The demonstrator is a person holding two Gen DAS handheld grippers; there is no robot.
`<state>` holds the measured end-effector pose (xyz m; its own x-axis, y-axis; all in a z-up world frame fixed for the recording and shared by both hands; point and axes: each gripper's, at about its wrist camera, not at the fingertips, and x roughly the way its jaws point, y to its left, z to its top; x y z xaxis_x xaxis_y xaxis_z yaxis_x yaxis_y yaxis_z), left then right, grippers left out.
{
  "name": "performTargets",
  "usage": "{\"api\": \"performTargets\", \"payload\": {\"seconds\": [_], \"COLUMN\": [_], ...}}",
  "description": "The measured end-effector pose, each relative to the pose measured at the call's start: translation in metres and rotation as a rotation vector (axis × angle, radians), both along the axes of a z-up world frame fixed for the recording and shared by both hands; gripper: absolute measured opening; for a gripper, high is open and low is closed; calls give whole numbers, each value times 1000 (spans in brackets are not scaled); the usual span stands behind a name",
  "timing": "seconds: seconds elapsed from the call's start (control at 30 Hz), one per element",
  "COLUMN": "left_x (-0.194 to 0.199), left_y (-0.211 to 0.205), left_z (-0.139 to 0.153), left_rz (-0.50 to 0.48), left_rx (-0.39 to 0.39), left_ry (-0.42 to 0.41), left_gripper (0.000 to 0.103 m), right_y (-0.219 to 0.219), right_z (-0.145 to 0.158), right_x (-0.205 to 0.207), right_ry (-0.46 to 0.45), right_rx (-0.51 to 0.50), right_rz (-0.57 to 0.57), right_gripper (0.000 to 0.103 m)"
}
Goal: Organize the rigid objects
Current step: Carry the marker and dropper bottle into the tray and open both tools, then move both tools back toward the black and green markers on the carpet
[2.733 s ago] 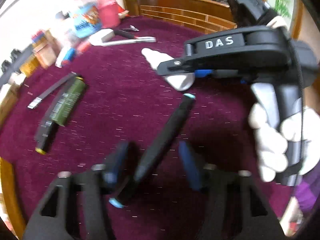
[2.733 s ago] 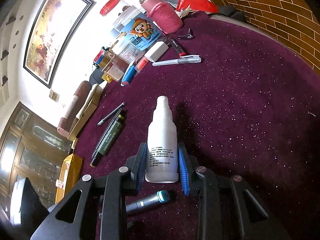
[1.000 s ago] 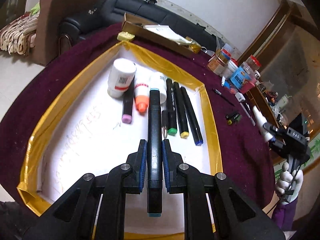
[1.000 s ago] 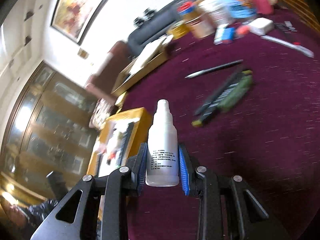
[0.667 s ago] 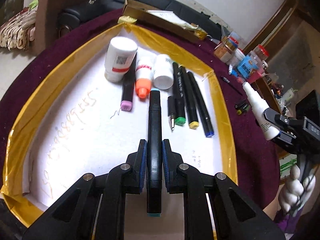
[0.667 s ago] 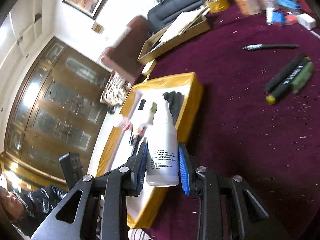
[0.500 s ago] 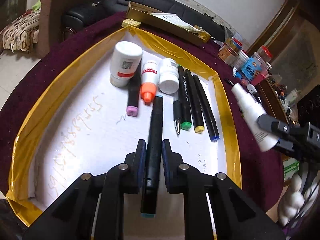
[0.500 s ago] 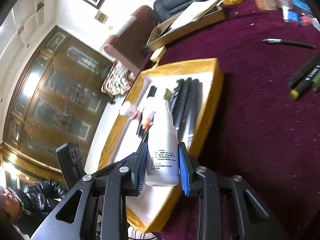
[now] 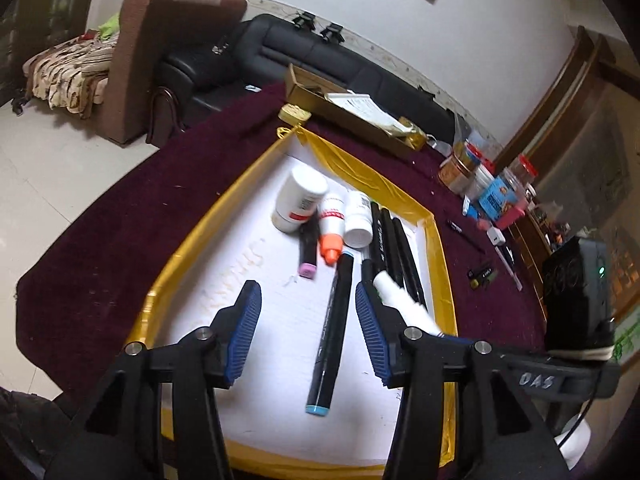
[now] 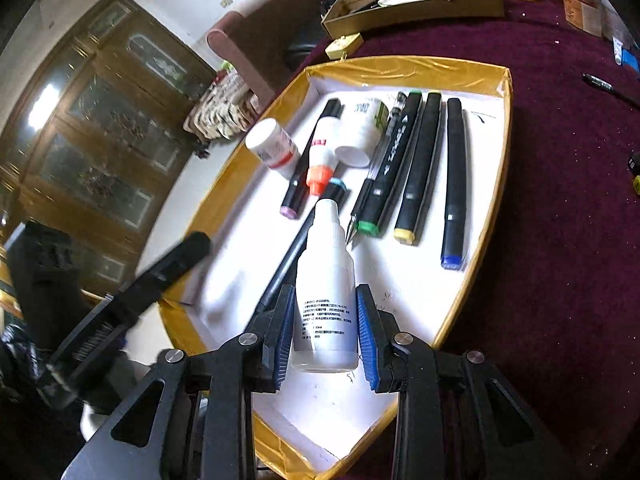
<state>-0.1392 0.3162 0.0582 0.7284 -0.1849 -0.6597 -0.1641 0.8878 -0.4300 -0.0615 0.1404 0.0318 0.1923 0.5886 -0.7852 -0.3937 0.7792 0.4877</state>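
A gold-rimmed tray with a white floor holds several markers, a pen and small white bottles. My left gripper hovers over it, jaws opening. A black marker with light-blue caps lies loose on the tray floor between the spread pads, touching neither. My right gripper is shut on a white dropper bottle, held upright over the tray's near part. In the left wrist view that bottle pokes in beside the right finger.
Lined up in the tray are green-, yellow- and blue-capped markers, a pink-tipped marker, an orange-capped bottle and two white jars. On the maroon cloth beyond lie a cardboard box, snack jars and loose pens.
My left gripper let go of the black marker, which now lies on the tray floor, and pulled back a little. The right gripper carried the white bottle from the cloth to over the tray.
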Motion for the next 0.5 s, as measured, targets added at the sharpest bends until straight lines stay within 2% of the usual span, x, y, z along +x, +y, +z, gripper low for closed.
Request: {"api": "performTargets", "payload": {"seconds": [0.23,0.43,0.5], "left_x": [-2,-1,0], "left_y": [6,0,-2], "left_z": [-5,-3,-2], "left_rz": [11,13,15], "left_rx": [-15,-13,-15], "left_ry": [14,26,30], "left_gripper": [48,58,58], "right_y": [0,-8,-14], "right_z": [4,13,16], "right_x": [-12,-16,-15], "right_ry": [-26,-68,-79], "right_rx": [-16,-16,-10], "right_rz": [0,-6,-20], "right_gripper": [27,28,31]}}
